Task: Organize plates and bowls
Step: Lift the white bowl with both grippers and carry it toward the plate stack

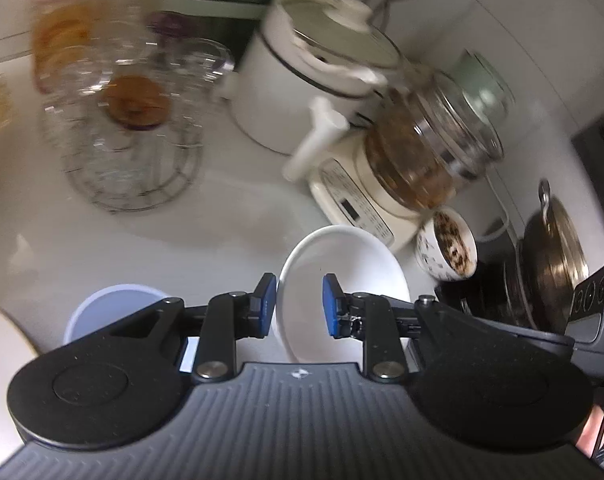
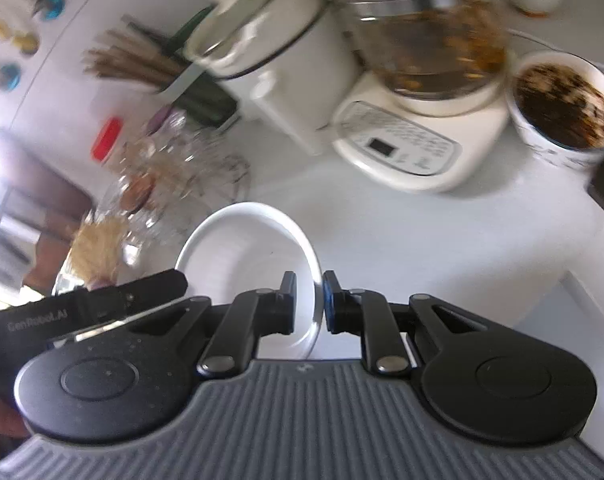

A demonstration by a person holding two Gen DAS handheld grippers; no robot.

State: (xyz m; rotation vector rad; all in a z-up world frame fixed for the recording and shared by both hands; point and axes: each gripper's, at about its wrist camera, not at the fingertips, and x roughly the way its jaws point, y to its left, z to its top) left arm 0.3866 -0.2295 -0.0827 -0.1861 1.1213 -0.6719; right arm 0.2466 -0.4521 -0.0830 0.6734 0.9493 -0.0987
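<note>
The right gripper (image 2: 306,304) has its fingers pinched on the rim of a white bowl (image 2: 246,264), which hangs tilted above the white bench (image 2: 401,240), in front of the cream kettle base (image 2: 405,148). The left gripper (image 1: 300,306) has its fingers parted around the same bowl's near rim (image 1: 341,280); whether either pad touches it I cannot tell, since the frames are smeared by motion. Left of that bowl, low in the left wrist view, sit a pale blue bowl (image 1: 114,304) and the edge of a white plate (image 1: 2,344). The thin rim grip is the main risk: a glazed bowl held at one edge may pivot or slip if swung fast. The patterned cup (image 2: 561,108) of dark contents, right of the kettle base, could be knocked by a wide sweep.
</note>
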